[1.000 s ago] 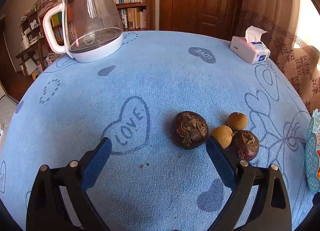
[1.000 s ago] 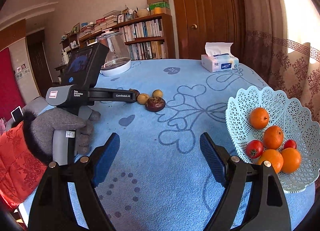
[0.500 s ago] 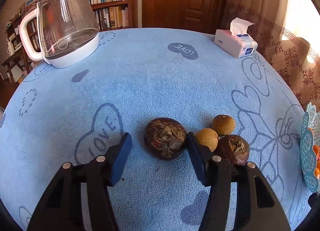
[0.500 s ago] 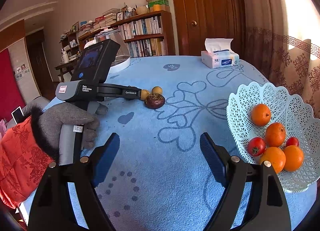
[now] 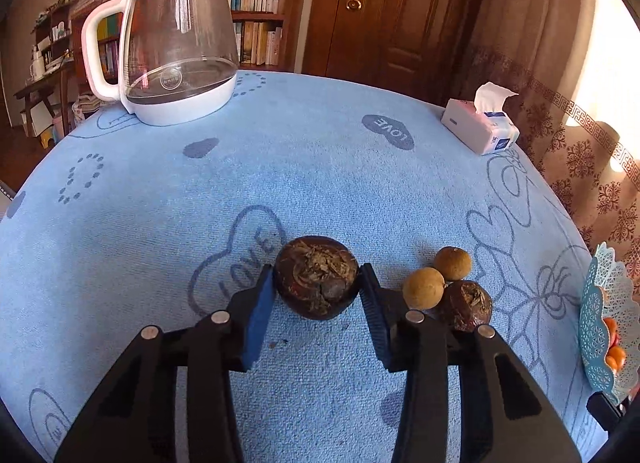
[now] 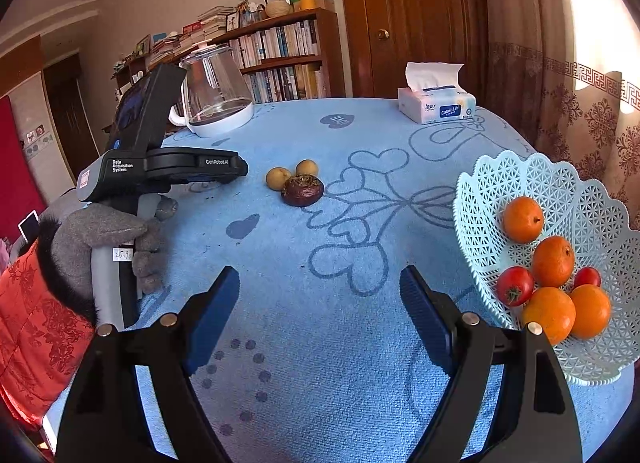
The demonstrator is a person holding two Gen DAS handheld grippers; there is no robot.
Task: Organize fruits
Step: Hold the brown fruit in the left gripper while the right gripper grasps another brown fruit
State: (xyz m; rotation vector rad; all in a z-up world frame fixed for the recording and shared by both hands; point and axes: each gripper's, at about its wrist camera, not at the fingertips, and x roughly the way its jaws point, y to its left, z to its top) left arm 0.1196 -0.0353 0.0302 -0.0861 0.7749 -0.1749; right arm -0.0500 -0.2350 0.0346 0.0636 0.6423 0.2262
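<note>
My left gripper (image 5: 316,283) is shut on a dark brown water chestnut (image 5: 317,277), its blue pads pressed to both sides, low over the blue cloth. Right of it lie two tan longans (image 5: 424,287) (image 5: 453,263) and a second dark chestnut (image 5: 469,305). In the right wrist view the same pile shows mid-table, longans (image 6: 279,178) and chestnut (image 6: 302,190), with the left gripper's body (image 6: 192,167) beside it. My right gripper (image 6: 320,303) is open and empty above the cloth. A pale blue lattice basket (image 6: 500,179) on the right holds oranges (image 6: 522,219) and small tomatoes (image 6: 515,285).
A glass kettle (image 5: 176,43) stands at the far left of the table. A tissue box (image 5: 480,131) sits at the far right edge. The basket's rim (image 5: 600,303) shows at the right of the left wrist view. A bookshelf and door are behind.
My left gripper moved forward around the larger chestnut and its jaws closed from wide open onto it. The right gripper stayed open and nearly still.
</note>
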